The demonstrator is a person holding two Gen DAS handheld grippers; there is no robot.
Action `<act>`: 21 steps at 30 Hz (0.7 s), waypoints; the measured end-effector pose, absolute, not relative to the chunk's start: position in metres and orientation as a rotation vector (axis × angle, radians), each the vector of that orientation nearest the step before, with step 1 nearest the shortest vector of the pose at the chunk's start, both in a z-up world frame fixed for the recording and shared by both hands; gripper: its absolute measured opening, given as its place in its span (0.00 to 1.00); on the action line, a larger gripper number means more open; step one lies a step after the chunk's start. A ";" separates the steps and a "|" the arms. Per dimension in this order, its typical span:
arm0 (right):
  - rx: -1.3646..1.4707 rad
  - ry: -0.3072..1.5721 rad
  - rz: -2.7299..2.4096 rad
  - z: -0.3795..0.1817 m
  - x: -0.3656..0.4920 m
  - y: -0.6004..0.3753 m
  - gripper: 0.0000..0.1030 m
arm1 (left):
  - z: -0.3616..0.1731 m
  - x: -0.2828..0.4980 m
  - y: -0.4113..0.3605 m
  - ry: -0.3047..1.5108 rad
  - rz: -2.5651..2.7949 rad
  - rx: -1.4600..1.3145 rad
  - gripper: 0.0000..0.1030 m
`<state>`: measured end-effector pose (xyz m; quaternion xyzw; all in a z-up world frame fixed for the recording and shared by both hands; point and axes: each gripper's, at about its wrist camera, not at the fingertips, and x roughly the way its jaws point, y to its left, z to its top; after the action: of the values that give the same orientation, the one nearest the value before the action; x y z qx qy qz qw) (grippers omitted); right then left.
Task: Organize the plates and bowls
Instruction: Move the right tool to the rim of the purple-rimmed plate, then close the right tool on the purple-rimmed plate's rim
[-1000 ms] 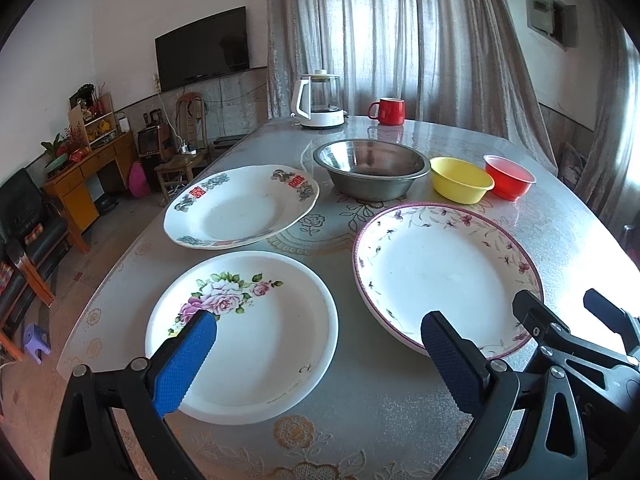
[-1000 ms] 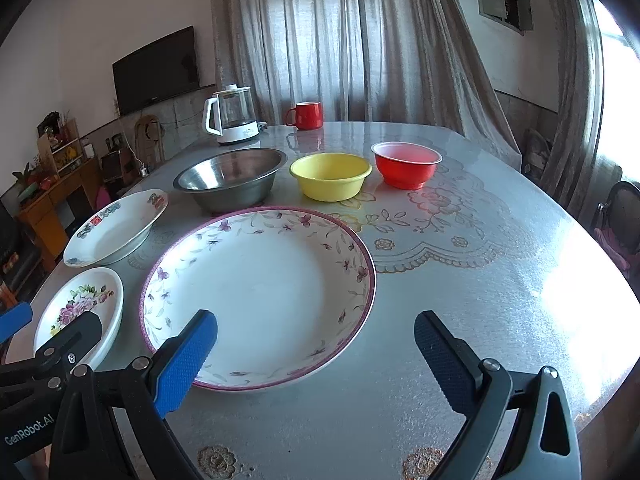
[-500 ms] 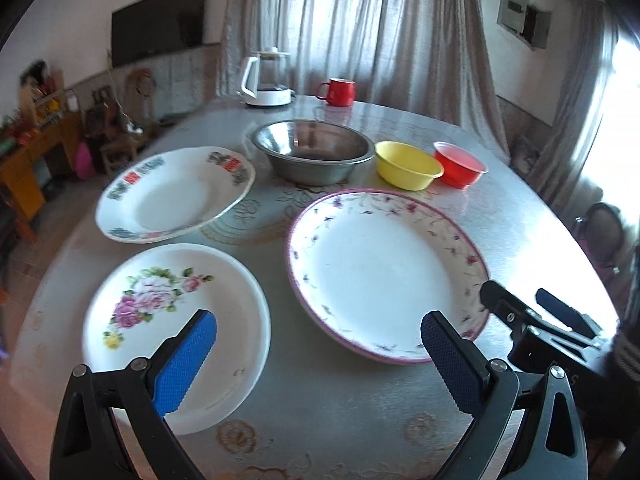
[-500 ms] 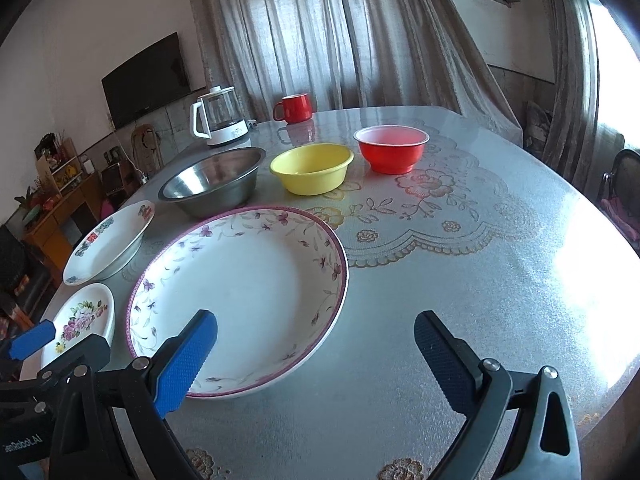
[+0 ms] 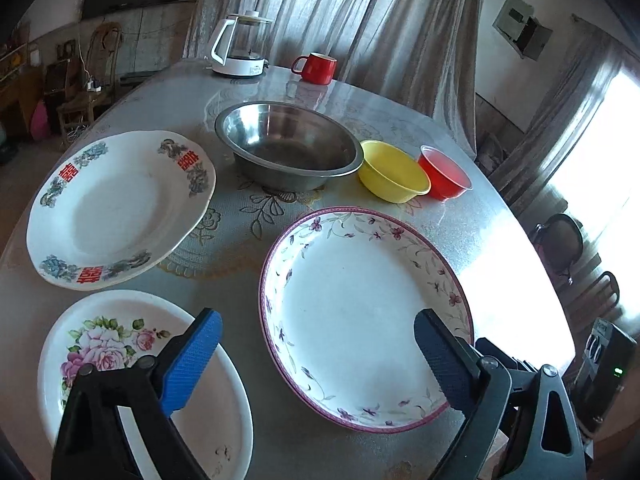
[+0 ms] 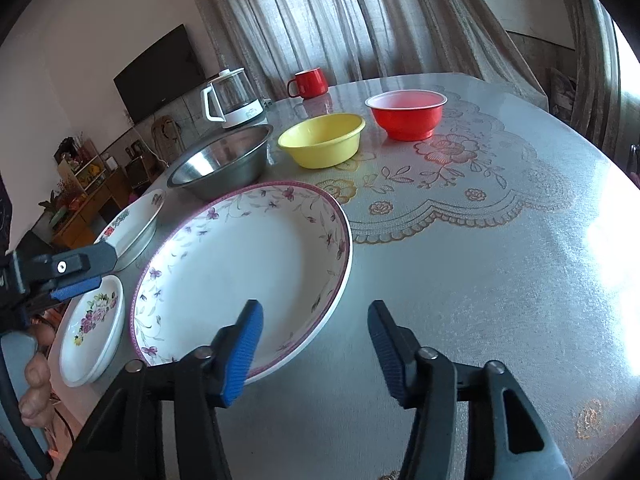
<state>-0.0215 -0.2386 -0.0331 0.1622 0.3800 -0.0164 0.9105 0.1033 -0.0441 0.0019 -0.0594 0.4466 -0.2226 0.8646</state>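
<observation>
Right gripper [image 6: 316, 346] jaws have narrowed (nothing held) beside purple-rimmed plate [image 6: 244, 272].

The round table [image 5: 472, 216] carries three plates [image 5: 360, 312], a steel bowl [image 5: 288, 148], yellow bowl [image 5: 392, 178], red bowl [image 5: 446, 178], kettle [image 5: 240, 48], red mug [image 5: 318, 68], under what seems a clear cover.

My left wrist view looks down across the table [image 5: 248, 432] from its near-left edge, facing the curtains [image 5: 360, 20]. My right wrist view sits lower, further right, facing likewise. Both share the purple-rimmed plate [image 5: 360, 308] [image 6: 240, 264], close ahead.
</observation>
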 end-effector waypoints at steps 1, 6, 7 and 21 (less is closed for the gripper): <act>0.332 0.791 -0.029 -0.035 -0.021 -0.239 0.42 | 0.001 0.107 -0.046 0.943 -0.476 -0.118 0.92; 0.336 0.812 -0.007 -0.041 -0.016 -0.240 0.36 | -0.008 0.125 -0.054 0.985 -0.500 -0.098 0.92; 0.337 0.815 -0.003 -0.042 -0.015 -0.241 0.34 | -0.009 0.128 -0.057 0.987 -0.500 -0.088 0.91; 0.300 0.831 0.066 -0.049 -0.002 -0.236 0.36 | -0.032 0.153 -0.075 1.075 -0.471 0.006 0.65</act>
<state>-0.0022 -0.2364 -0.0487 0.1452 0.4023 0.0320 0.9034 0.1527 -0.0747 -0.0322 0.0029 0.5071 -0.2221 0.8328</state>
